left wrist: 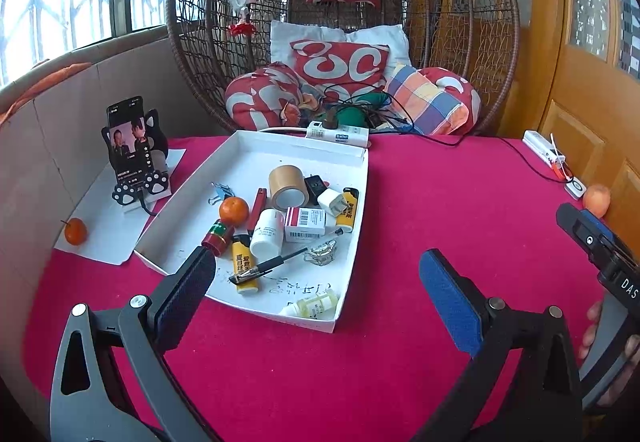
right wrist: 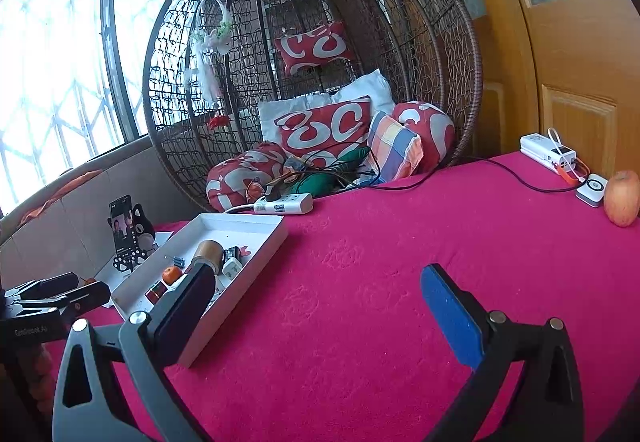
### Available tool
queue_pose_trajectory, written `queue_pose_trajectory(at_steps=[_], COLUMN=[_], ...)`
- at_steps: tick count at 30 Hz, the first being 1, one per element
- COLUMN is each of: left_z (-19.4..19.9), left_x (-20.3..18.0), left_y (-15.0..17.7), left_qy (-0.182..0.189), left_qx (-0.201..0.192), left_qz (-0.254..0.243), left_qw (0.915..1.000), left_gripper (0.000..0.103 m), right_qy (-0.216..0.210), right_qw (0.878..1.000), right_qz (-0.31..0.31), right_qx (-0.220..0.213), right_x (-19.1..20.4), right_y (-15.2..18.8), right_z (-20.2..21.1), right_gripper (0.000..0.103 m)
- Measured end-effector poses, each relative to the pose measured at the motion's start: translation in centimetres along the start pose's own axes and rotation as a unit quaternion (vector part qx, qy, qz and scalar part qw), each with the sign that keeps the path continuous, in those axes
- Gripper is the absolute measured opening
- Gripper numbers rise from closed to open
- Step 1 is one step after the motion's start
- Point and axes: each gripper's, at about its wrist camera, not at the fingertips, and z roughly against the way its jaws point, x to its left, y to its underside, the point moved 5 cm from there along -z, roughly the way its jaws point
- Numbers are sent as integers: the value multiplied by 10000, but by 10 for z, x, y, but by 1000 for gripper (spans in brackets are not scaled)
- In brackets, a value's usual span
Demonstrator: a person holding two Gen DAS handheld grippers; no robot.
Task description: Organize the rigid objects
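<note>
A white tray (left wrist: 352, 197) sits on the red tablecloth (left wrist: 460, 209) and holds several small items: a tape roll (left wrist: 287, 187), a tangerine (left wrist: 234, 211), a white pill bottle (left wrist: 267, 233), a red-and-white box (left wrist: 306, 224), yellow lighters (left wrist: 245, 268), a black pen (left wrist: 264, 266), a white charger (left wrist: 334, 201). My left gripper (left wrist: 316, 292) hovers open over the tray's near edge, holding nothing. In the right wrist view, the same tray (right wrist: 256, 262) lies to the left. My right gripper (right wrist: 320, 306) stands open above bare cloth, empty.
A phone on a cat-shaped stand (left wrist: 134, 153) and another tangerine (left wrist: 76, 231) rest on paper at left. A power strip (left wrist: 338, 133) with cables lies behind the tray. A power bank (right wrist: 548, 151), a small white device (right wrist: 594, 189) and an apple (right wrist: 621, 197) sit at right. A wicker chair (right wrist: 312, 61) stands behind.
</note>
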Motion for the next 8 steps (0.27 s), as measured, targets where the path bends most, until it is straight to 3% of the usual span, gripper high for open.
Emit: queue_pose_trajectory(at_steps=[8], left_z=[-1], left_x=[4], left_y=[2], left_qy=[5], left_qx=[-22], left_qz=[87], left_qw=[10000], left_gripper=[103], right_qy=[-4], right_qw=[10000], right_qz=[4], right_qx=[14], right_x=[-1], right_y=[1], right_z=[0], right_gripper=[103])
